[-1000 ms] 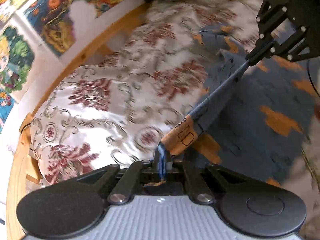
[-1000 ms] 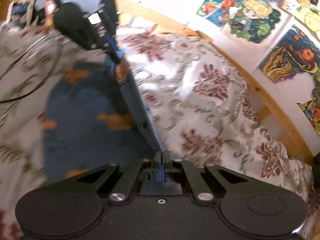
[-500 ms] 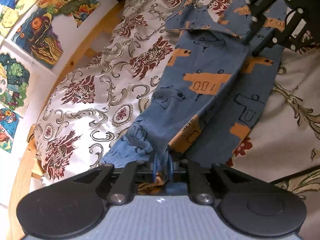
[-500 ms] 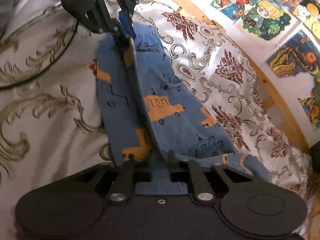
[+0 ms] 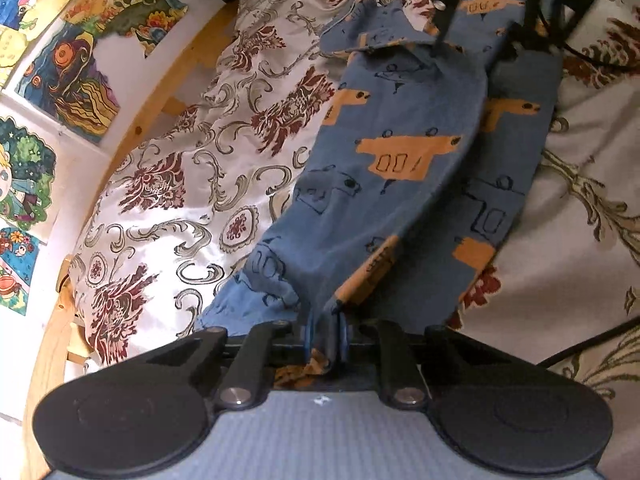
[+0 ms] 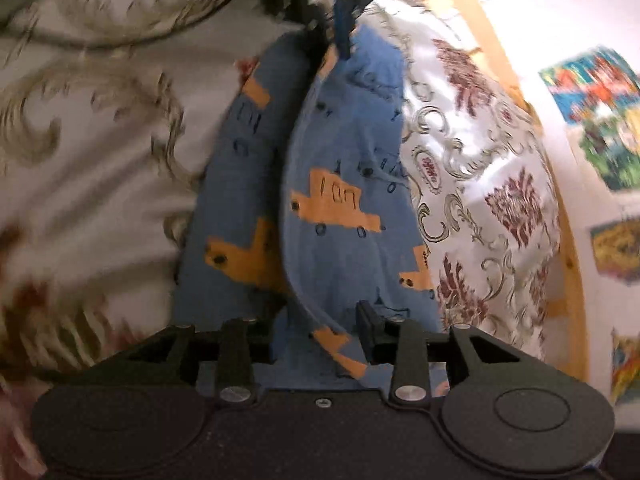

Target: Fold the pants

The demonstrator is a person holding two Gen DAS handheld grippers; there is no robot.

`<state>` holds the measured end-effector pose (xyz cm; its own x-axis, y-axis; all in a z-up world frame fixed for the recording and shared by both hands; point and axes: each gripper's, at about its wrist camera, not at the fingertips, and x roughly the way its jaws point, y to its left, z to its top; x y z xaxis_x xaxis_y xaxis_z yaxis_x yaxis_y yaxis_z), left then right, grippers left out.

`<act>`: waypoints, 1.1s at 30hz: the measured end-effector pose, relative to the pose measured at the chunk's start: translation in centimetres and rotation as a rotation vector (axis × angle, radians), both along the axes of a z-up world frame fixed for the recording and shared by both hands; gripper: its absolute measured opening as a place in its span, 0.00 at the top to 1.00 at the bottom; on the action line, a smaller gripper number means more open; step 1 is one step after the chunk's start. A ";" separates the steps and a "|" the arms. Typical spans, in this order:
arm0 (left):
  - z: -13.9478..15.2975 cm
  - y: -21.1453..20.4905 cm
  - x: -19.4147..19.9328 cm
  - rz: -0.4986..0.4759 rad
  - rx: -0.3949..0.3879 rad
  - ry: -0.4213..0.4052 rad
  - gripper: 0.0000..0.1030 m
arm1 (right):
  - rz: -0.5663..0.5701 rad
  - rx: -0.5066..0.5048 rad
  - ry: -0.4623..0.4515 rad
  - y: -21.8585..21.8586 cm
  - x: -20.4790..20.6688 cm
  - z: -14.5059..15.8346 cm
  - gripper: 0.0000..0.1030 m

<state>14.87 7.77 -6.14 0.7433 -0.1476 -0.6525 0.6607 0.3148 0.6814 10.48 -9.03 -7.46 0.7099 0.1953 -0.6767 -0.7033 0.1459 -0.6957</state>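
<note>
Blue pants (image 5: 400,160) with orange truck prints lie lengthwise on the patterned bedspread (image 5: 168,208), one leg folded over the other. My left gripper (image 5: 325,334) pinches a bunched edge of the pants between its blue pads, which stand a little apart around the cloth. At the far end my right gripper (image 5: 484,28) hovers over the pants with its fingers spread. In the right wrist view the pants (image 6: 340,240) run forward from my right gripper (image 6: 316,320), which is open with the cloth lying loose between its fingers. The left gripper (image 6: 340,28) sits at the far end.
A wooden bed frame (image 5: 132,128) borders the bedspread, with colourful drawings (image 5: 68,76) on the white wall behind it. A black cable (image 5: 584,348) crosses the cover at the right. The wooden frame (image 6: 576,280) and the drawings (image 6: 600,120) also show in the right wrist view.
The taut, lifted pants came down flat onto the bedspread. My right gripper has since let go and opened. The left gripper keeps hold of its edge.
</note>
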 end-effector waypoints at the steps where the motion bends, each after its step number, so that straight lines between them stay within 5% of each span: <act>1: -0.1 0.0 0.0 0.003 0.002 0.000 0.87 | 0.018 -0.034 -0.007 -0.3 0.3 -0.1 0.65; 4: -0.1 0.1 0.0 0.015 -0.001 0.003 0.88 | 0.088 -0.110 0.001 -0.9 1.1 -0.2 0.67; 9: -0.1 0.1 -0.1 0.019 0.000 0.000 0.89 | 0.176 -0.181 0.045 -0.7 1.4 0.2 0.93; 12: -0.1 0.1 0.0 0.021 -0.002 0.000 0.92 | 0.186 -0.179 0.050 -0.5 0.9 0.5 0.98; 22: 0.6 0.3 -0.7 -0.001 -0.023 -0.034 0.97 | -0.011 -0.042 -0.015 -1.5 -2.7 1.6 1.00; 33: -0.4 1.3 -2.1 -0.108 0.097 -0.050 0.97 | -0.228 0.058 -0.023 1.6 -7.3 -0.9 1.00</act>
<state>12.75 9.05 -6.58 0.7583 -0.1667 -0.6303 0.6518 0.1746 0.7380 3.17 -7.38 -8.36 0.7555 0.0664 -0.6518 -0.6314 0.3394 -0.6972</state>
